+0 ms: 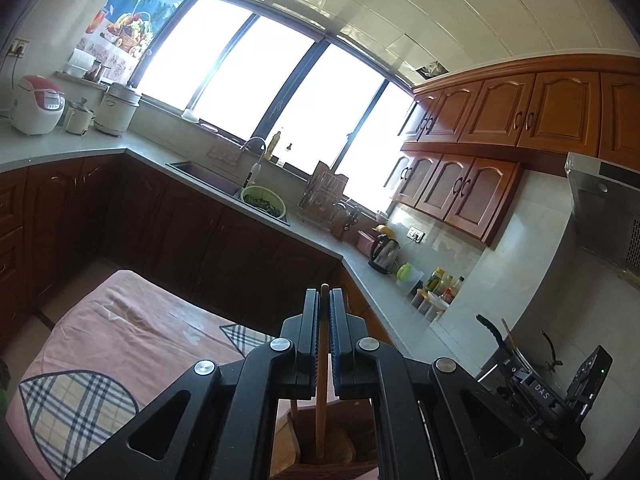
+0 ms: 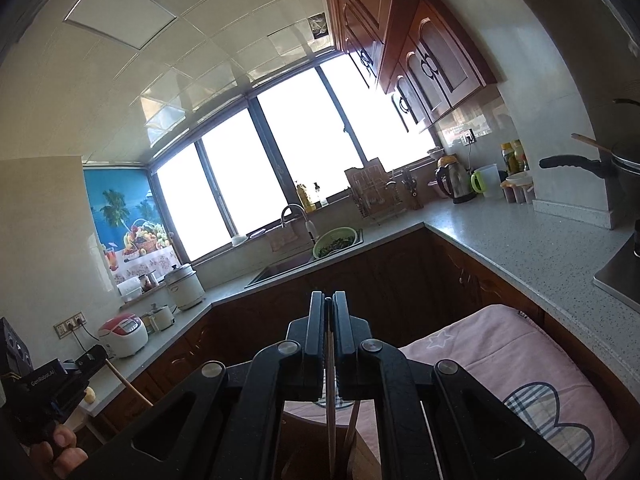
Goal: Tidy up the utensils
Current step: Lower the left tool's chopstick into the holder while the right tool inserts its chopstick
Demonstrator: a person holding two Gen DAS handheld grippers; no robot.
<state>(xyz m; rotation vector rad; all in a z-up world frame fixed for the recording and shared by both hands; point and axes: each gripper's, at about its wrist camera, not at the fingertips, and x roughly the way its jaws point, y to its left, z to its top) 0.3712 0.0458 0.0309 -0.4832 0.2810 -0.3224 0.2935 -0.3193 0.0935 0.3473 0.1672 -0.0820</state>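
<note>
In the left wrist view my left gripper (image 1: 324,296) is shut on a light wooden stick (image 1: 322,400). The stick runs down between the fingers into a wooden holder (image 1: 344,452) at the bottom edge. In the right wrist view my right gripper (image 2: 328,300) is shut on a thin dark chopstick (image 2: 330,420), whose lower end reaches into the same wooden holder (image 2: 370,456). Another stick (image 2: 352,420) leans there. At the lower left of that view the left gripper (image 2: 94,356) shows with its wooden stick (image 2: 128,384), held by a hand (image 2: 60,452).
A table under a pink cloth with plaid patches (image 1: 132,340) (image 2: 520,368) lies below both grippers. A grey counter (image 2: 500,248) wraps the room, with a sink (image 1: 208,178), a green colander (image 1: 264,202), a kettle (image 2: 454,184), rice cookers (image 1: 36,104) and a pan handle (image 2: 568,162).
</note>
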